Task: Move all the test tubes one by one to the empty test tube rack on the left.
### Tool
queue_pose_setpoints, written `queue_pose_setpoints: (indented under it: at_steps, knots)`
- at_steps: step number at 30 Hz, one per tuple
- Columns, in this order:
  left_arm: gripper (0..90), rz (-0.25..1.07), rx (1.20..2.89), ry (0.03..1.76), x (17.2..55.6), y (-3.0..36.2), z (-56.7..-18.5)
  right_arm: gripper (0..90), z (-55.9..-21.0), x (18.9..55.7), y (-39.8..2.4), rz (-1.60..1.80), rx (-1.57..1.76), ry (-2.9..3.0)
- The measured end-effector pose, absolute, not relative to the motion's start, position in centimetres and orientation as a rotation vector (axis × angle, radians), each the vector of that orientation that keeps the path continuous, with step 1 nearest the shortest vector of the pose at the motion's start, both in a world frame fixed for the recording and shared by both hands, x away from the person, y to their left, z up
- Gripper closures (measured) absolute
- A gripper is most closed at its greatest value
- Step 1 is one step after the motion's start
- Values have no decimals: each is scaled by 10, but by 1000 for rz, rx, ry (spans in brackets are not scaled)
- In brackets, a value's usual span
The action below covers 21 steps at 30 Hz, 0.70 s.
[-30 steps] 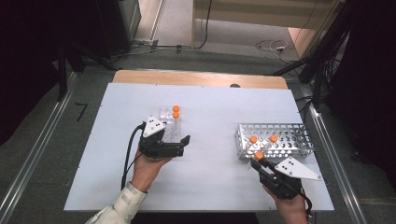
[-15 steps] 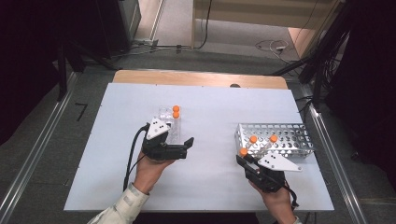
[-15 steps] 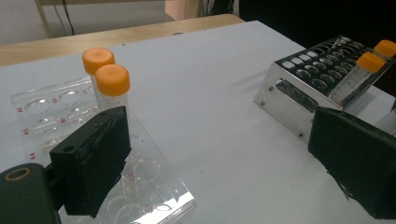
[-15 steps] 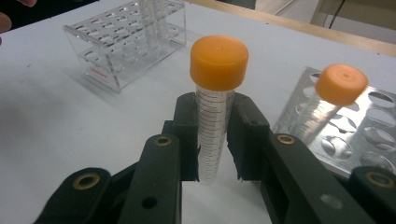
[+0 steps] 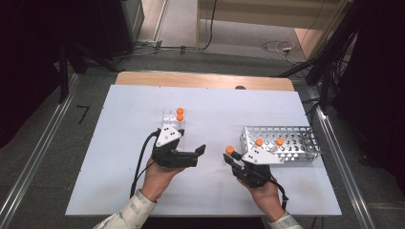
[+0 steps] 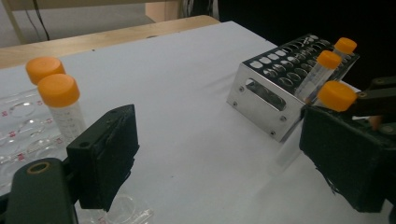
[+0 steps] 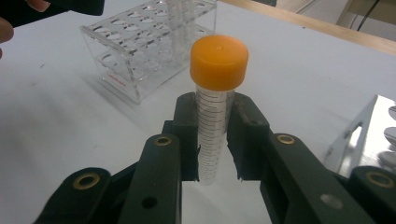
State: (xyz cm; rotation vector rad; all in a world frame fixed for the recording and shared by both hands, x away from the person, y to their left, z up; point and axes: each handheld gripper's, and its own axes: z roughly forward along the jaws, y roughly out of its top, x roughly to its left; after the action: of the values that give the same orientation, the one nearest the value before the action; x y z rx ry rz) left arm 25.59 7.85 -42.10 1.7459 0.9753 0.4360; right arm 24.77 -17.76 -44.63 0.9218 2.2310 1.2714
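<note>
1. Holding a clear plastic tube with an orange screw cap [image 7: 212,102] upright, we have the right claw [image 5: 229,160] pinched on its graduated wall just below the cap; the pads press it from both sides.
2. We see the tube above the white worktop [image 5: 119,181], between the two racks, its cap [image 5: 229,150] just left of the metal rack.
3. We keep the left claw [image 5: 198,151] spread with nothing between its pads; its jaws have just been closing a little. In the left gripper view the held tube [image 6: 337,95] stands beyond the far jaw, apart from it.
4. The perforated shiny metal tube rack [image 5: 298,151] lies to the right on the worktop and carries two orange-capped tubes [image 5: 259,142], both leaning.
5. The clear acrylic tube rack [image 5: 168,116] stands just beyond our left hand [image 5: 160,177] and holds two more orange-capped tubes [image 5: 180,113] at its right end.
6. Our right hand [image 5: 265,193] grips its tool near the front edge of the worktop.
</note>
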Motion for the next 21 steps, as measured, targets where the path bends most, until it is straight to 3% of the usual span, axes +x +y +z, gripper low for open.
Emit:
queue_pose_setpoints:
  at_steps: [9,21]
  knots:
    - [186,409,1769,910,250,65,-420,721,-445,252,-155,1283,890,2257]
    - [391,368,1790,845,248,59,-422,720,-444,253,-136,1296,856,2286]
